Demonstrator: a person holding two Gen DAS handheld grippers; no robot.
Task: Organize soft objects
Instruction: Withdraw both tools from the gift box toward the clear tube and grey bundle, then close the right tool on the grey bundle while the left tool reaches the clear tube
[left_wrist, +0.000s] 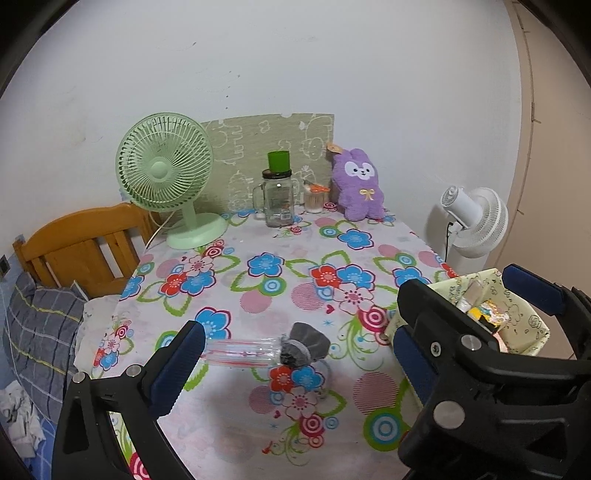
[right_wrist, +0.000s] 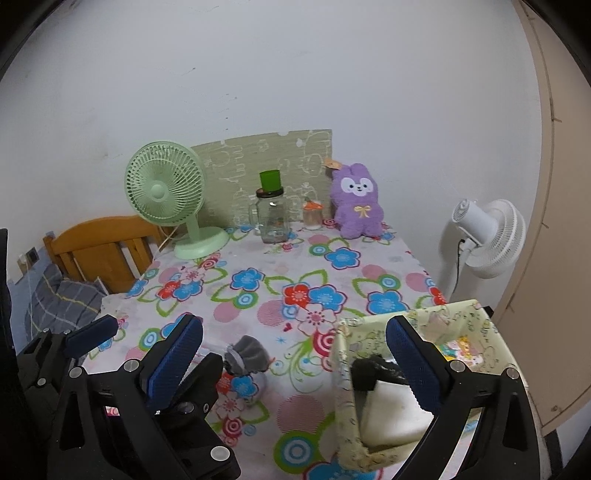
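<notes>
A purple plush rabbit (left_wrist: 360, 184) sits upright at the table's far edge; it also shows in the right wrist view (right_wrist: 357, 201). A small grey cloth pouch (left_wrist: 304, 345) lies near the front middle beside a clear plastic tube (left_wrist: 240, 351); the pouch also shows in the right wrist view (right_wrist: 247, 356). A pale yellow fabric box (right_wrist: 369, 398) stands at the front right, holding a black item (right_wrist: 369, 373) and small packets. My left gripper (left_wrist: 297, 363) is open and empty above the pouch. My right gripper (right_wrist: 295, 363) is open and empty, its right finger over the box.
A green desk fan (left_wrist: 166, 173), a glass jar with a green cup on it (left_wrist: 277, 195) and a small jar (left_wrist: 314, 199) stand along the far edge. A white floor fan (left_wrist: 476, 218) is right of the table. A wooden chair (left_wrist: 81, 247) and bedding are left.
</notes>
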